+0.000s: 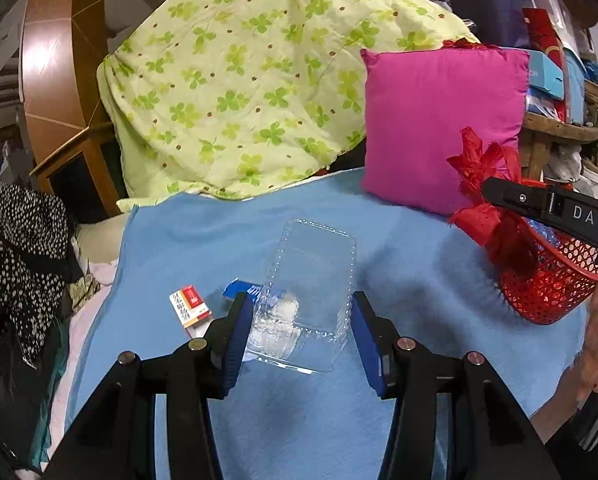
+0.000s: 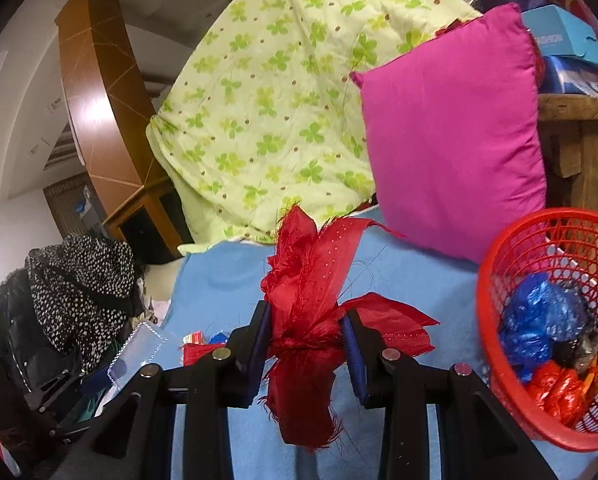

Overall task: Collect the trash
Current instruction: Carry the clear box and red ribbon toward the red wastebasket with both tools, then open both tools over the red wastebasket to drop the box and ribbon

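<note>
Two claws work over a bed spread with a light blue blanket point(image 1: 399, 240). The left claw point(image 1: 297, 334) is clamped on a clear plastic clamshell box point(image 1: 311, 292), its blue pads pressing both sides. Just left of the box, a small red-and-white carton point(image 1: 190, 305) and a blue packet point(image 1: 243, 289) lie on the blanket. The right claw point(image 2: 305, 354) grips a frayed red fabric bundle point(image 2: 307, 320), held beside a red mesh plastic basket point(image 2: 499, 272) already holding crumpled blue and red wrappers. A magenta square cushion point(image 2: 455, 144) leans behind.

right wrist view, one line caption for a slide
Right gripper clamps a frayed red ribbon beside the red mesh basket.
</note>
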Motion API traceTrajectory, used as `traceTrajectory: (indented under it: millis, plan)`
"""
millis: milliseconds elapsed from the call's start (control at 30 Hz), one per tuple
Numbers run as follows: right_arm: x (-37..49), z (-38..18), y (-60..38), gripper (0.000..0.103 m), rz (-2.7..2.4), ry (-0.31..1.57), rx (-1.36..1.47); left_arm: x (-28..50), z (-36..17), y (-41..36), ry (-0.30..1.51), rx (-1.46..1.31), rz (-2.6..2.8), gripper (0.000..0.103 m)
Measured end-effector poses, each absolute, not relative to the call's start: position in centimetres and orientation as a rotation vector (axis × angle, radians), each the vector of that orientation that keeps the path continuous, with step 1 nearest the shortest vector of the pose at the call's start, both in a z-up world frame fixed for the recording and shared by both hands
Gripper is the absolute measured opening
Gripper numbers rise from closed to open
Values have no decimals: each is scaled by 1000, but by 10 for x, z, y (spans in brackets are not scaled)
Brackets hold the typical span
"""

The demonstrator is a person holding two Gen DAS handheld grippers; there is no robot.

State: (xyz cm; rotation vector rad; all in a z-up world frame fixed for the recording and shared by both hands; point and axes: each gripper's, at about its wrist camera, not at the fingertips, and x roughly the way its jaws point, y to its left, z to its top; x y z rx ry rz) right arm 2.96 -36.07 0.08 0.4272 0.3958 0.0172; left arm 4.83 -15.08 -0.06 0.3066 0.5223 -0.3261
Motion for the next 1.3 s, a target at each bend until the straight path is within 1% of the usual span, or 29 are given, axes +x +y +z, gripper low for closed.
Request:
traceTrajectory:
  millis: [467, 733, 1300]
  plan:
    - [1, 5, -405, 37, -61, 323, 470, 42, 16, -182, 495, 333, -361, 52]
    - [-19, 13, -416, 37, -81, 245, 462, 38, 25, -201, 478, 351, -392, 52]
    - [-48, 13, -452, 37, -163, 194, 509, 32, 40, -242, 451, 385, -472, 52]
